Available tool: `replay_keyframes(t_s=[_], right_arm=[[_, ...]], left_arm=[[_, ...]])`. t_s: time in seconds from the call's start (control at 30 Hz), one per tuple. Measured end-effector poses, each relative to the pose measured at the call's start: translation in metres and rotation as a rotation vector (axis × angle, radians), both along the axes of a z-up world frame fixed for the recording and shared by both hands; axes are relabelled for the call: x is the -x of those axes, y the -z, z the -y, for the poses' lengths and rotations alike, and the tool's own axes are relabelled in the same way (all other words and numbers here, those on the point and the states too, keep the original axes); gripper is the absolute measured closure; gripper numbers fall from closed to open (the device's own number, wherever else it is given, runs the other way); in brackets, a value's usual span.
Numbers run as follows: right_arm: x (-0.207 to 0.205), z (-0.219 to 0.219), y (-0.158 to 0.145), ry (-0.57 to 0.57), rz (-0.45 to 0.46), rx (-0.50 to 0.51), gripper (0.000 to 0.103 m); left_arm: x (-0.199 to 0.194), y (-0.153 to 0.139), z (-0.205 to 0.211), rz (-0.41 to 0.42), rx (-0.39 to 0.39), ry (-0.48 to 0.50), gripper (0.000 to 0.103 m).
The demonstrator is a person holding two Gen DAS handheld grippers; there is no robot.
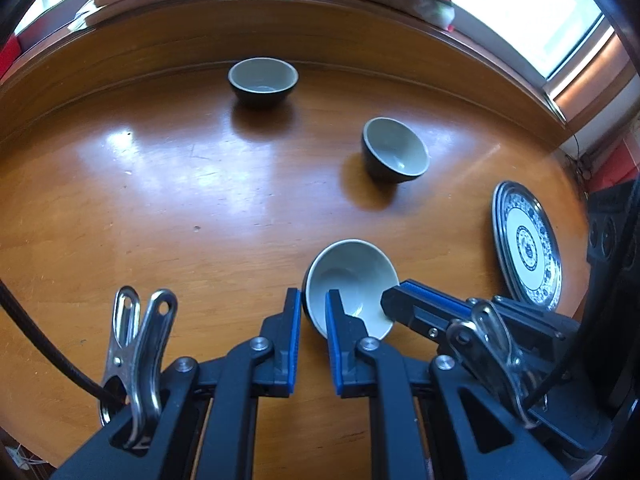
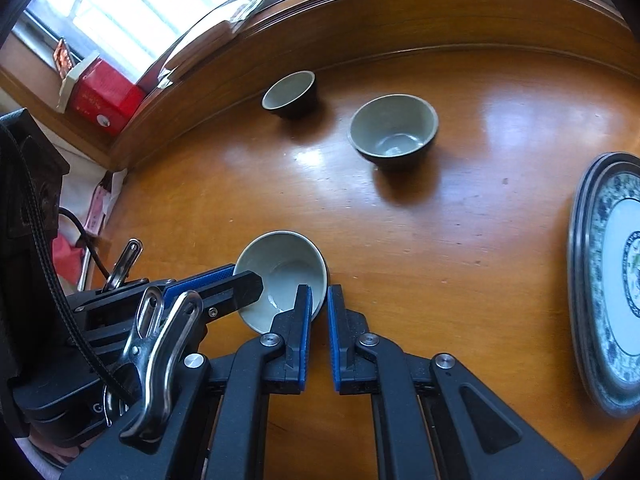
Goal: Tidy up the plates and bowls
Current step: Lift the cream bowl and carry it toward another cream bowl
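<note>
A small bowl (image 1: pixel 352 280), dark outside and pale grey-green inside, is held by both grippers at opposite sides of its rim. My left gripper (image 1: pixel 314 308) is shut on the near-left rim, one blue pad inside the bowl and one outside. My right gripper (image 2: pixel 319 304) is shut on the same bowl (image 2: pixel 280 276) at its right rim. The bowl sits tilted just over the wooden table (image 1: pixel 160 200). Each gripper shows in the other's view: the right gripper (image 1: pixel 394 300) and the left gripper (image 2: pixel 244 284). Two more matching bowls (image 1: pixel 263 80) (image 1: pixel 396 152) stand upright farther back.
A stack of blue-and-white patterned plates (image 2: pixel 608 280) lies at the table's right edge. The round table has a raised wooden rim (image 2: pixel 400 12). A red box (image 2: pixel 104 96) and papers (image 2: pixel 216 32) rest on the window ledge beyond it. A black cable (image 1: pixel 36 344) hangs at the left.
</note>
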State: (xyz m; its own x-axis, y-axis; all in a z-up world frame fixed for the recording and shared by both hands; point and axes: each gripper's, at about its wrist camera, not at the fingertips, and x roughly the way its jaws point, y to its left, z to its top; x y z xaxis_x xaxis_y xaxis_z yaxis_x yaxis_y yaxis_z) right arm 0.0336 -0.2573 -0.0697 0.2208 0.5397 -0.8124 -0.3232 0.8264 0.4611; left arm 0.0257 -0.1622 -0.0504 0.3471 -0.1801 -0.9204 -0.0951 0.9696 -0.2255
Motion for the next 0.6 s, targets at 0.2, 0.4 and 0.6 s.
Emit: replay_keyframes(t_s=[0.2, 0.4, 0.6], right_arm=[[-0.002, -0.001, 0.000, 0.014, -0.010, -0.005, 0.093], [-0.003, 0.003, -0.002, 0.026, -0.012, -0.018, 0.088], [-0.006, 0.011, -0.007, 0.056, -0.007, -0.023, 0.084]], left_arm=[[-0.002, 0.004, 0.001, -0.004, 0.005, -0.002, 0.090], [-0.002, 0.001, 0.003, 0.007, -0.028, -0.013, 0.088], [-0.004, -0.006, -0.003, 0.030, -0.051, -0.030, 0.079]])
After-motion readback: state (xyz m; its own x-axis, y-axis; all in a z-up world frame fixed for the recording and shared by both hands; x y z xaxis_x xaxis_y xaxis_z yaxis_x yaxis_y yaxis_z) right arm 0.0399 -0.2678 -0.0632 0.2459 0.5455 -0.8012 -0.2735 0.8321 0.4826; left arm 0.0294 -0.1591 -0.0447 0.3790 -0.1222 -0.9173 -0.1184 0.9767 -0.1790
